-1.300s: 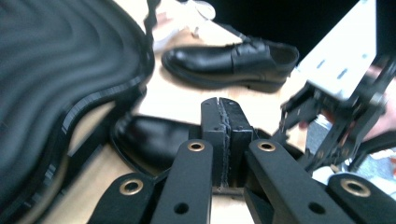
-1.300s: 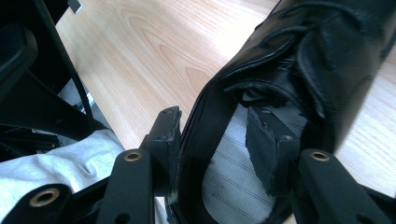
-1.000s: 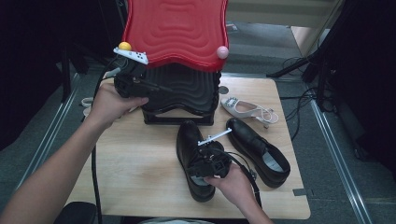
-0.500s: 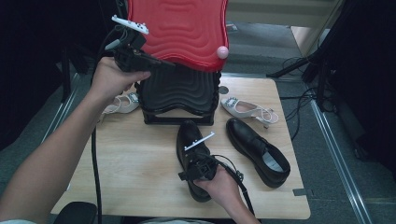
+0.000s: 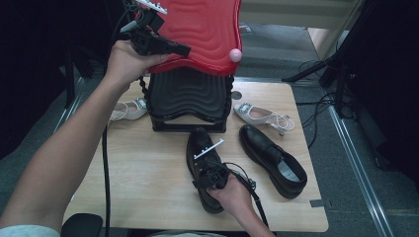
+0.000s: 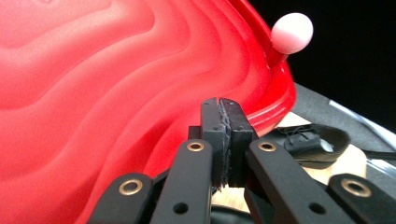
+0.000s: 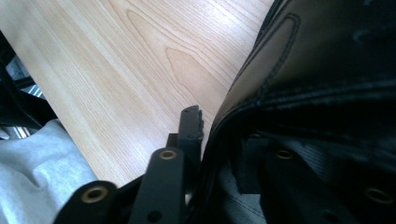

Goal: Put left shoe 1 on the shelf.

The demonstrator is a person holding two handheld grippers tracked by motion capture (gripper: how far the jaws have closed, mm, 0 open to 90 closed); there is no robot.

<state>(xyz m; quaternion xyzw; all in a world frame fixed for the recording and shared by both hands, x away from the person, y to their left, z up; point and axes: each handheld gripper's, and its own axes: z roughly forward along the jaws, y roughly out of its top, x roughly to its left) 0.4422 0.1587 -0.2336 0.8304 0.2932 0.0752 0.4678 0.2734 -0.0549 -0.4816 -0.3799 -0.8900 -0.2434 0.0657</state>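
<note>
Since the earlier frame: left gripper (image 5: 184,50) rose with the red lid (image 5: 207,24) of the black shoe box (image 5: 188,98), jaws together on the lid's edge. Right gripper (image 5: 210,170) just closed, clamped on the collar of the nearer black shoe (image 5: 200,148). Shoe's long axis pointed toe-first at the box, directly beyond the right gripper, on the table (image 5: 138,173).

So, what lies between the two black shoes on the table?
Nothing: in the high view, bare wooden table separates the black shoe gripped by the right tongs from the other black shoe.
</note>
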